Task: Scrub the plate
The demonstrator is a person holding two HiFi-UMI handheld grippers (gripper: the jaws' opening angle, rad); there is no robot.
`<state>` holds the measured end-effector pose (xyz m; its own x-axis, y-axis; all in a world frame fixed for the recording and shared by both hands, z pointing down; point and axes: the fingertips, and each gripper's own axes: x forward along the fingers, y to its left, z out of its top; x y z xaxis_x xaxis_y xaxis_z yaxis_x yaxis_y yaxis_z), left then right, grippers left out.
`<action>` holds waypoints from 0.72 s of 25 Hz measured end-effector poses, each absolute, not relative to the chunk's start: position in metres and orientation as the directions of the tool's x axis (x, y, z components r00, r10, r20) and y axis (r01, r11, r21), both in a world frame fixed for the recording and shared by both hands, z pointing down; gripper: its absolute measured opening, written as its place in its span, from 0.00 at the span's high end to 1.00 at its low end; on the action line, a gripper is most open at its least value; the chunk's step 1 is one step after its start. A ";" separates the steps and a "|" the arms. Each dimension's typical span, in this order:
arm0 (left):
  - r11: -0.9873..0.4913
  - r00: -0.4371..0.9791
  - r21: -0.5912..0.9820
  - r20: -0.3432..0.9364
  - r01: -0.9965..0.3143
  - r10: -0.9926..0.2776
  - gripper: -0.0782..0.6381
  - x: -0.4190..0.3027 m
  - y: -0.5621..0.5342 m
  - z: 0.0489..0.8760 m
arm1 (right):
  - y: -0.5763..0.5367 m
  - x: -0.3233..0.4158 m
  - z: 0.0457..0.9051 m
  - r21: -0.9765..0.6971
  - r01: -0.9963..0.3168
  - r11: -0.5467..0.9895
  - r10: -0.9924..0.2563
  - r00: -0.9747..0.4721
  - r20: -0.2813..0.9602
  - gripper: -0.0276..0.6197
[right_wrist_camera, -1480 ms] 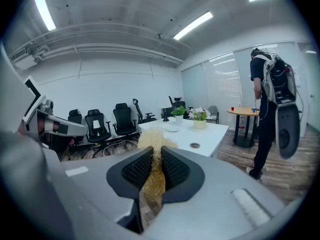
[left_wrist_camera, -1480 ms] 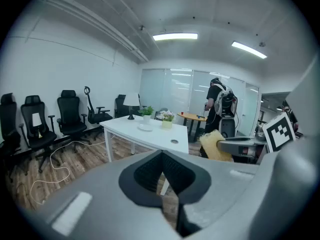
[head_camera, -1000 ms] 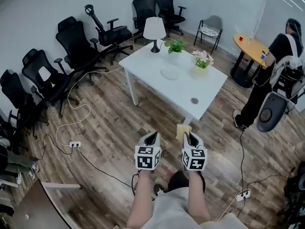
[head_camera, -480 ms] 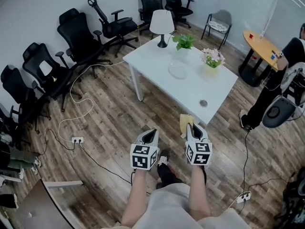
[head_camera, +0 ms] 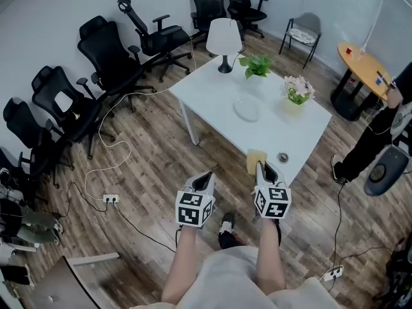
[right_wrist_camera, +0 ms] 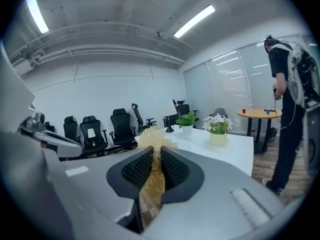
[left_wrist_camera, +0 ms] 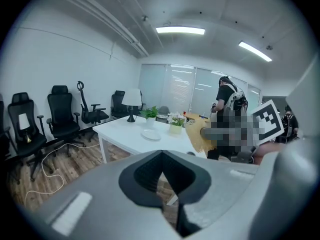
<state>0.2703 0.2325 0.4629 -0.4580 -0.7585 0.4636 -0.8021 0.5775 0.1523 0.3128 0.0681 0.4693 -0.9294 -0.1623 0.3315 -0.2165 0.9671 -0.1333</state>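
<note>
Status: no scrubbing yet, as I read it.

- Plate: on the white table, roughly mid-table, on the lamp side of centre. Looks clear or glassy. Can't make out any residue on it. Nothing is touching it.
- Right gripper: jaws pinched narrow on a straw-yellow fibrous scrubber, loofah-type. The tuft pokes out past the tips. In the head view it hangs at the table's near edge, well apart from the plate.
- Left gripper: jaws together, nothing between them. It's off the table, over the wood floor near the table's near-left side.
- Also on the table: green potted plant just beside the lamp, flower pot toward the far-right edge, and a small round item near the near edge, too small to identify.
- A person stands off the table's right side, not involved.

Done: scrubber is in the right claw, and that's about it.

Left, by my estimate:
1. Close the gap to the table.
2. Get the scrubber down on the plate.
3. Likely open the left claw and steady the plate rim, since a light plate on a smooth top will probably slide under rubbing.
4. Scrub.

So the whole contact phase is outstanding.
</note>
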 end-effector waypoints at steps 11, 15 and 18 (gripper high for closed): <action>0.556 -0.436 0.161 0.459 -0.816 -0.774 0.89 0.205 0.167 0.457 | 0.007 0.261 0.478 -0.191 -0.257 0.947 -0.181 -0.921 0.344 0.85; 0.557 -0.433 0.148 0.480 -0.817 -0.763 0.89 0.195 0.160 0.468 | -0.004 0.254 0.491 -0.210 -0.269 0.940 -0.180 -0.914 0.364 0.85; 0.571 -0.441 0.150 0.490 -0.807 -0.752 0.89 0.187 0.162 0.474 | -0.006 0.252 0.498 -0.211 -0.262 0.942 -0.169 -0.911 0.376 0.85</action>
<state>0.1870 0.1619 0.4739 -0.4407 -0.7521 0.4900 -0.8073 0.5708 0.1500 0.2523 -0.0056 0.4981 -0.9109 -0.1694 0.3762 -0.2623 0.9417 -0.2110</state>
